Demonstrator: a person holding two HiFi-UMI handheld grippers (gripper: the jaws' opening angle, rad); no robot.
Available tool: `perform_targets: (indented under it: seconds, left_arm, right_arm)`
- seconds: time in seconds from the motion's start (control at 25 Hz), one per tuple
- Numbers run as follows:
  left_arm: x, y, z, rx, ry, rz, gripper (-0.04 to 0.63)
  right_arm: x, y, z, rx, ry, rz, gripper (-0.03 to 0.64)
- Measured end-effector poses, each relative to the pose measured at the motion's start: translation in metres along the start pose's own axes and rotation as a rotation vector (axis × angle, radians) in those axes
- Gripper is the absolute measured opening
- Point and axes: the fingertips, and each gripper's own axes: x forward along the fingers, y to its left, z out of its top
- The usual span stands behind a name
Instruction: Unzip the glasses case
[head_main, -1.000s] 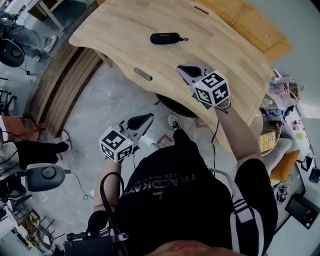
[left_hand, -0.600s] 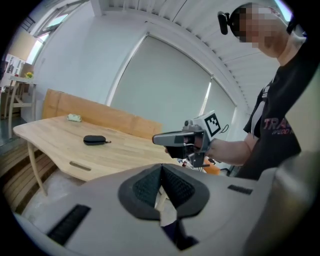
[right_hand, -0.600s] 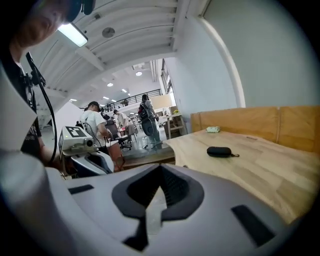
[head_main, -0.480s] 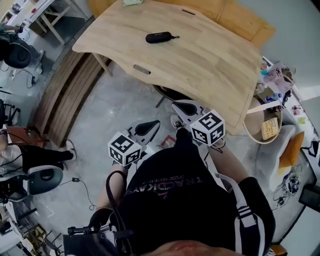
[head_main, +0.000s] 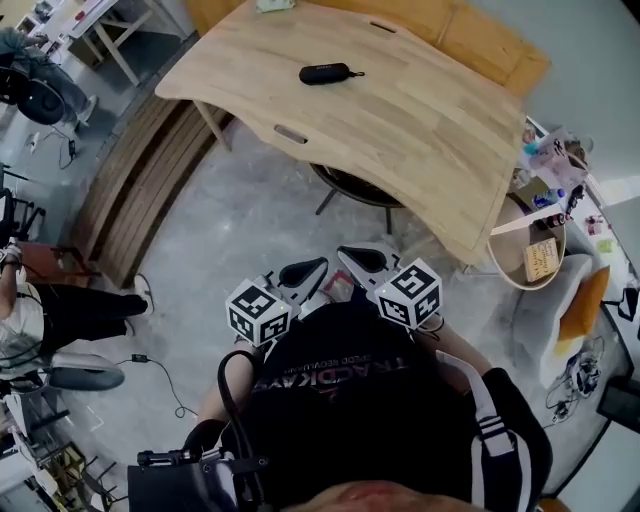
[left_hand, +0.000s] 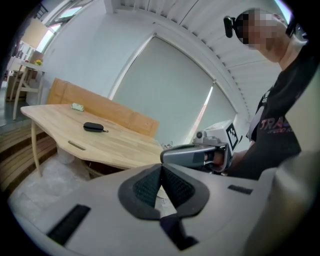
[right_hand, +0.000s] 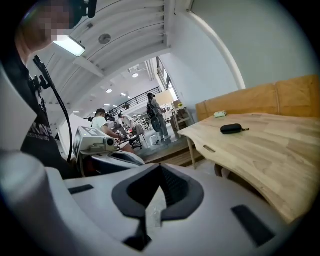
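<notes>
A black zipped glasses case (head_main: 326, 73) lies on the far part of a light wooden table (head_main: 420, 130); it also shows small in the left gripper view (left_hand: 93, 127) and the right gripper view (right_hand: 231, 129). Both grippers are held close to the person's body, well short of the table and over the floor. My left gripper (head_main: 314, 266) is shut with nothing in it, its dark pads meeting (left_hand: 161, 182). My right gripper (head_main: 346, 254) is shut and empty too, pads (right_hand: 161, 186) together. The two point towards each other and towards the table.
A round stool (head_main: 350, 190) stands under the table's near edge. A wooden bench (head_main: 470, 30) runs behind the table. A shelf with small items (head_main: 555, 190) is at the right. Wooden floor slats (head_main: 130, 180) and a seated person's legs (head_main: 60, 305) are at the left.
Both grippers have drawn back from the table towards the person's body; the right one left the tabletop edge. The table and case now lie farther off. Jaws stayed shut.
</notes>
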Motion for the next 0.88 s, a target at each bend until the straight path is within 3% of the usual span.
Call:
perform_targets:
  seconds: [0.88]
  left_arm:
    - [-0.002, 0.014, 0.003, -0.002, 0.001, 0.015, 0.012]
  right_arm:
    - [0.014, 0.01, -0.001, -0.042, 0.037, 0.023, 0.015]
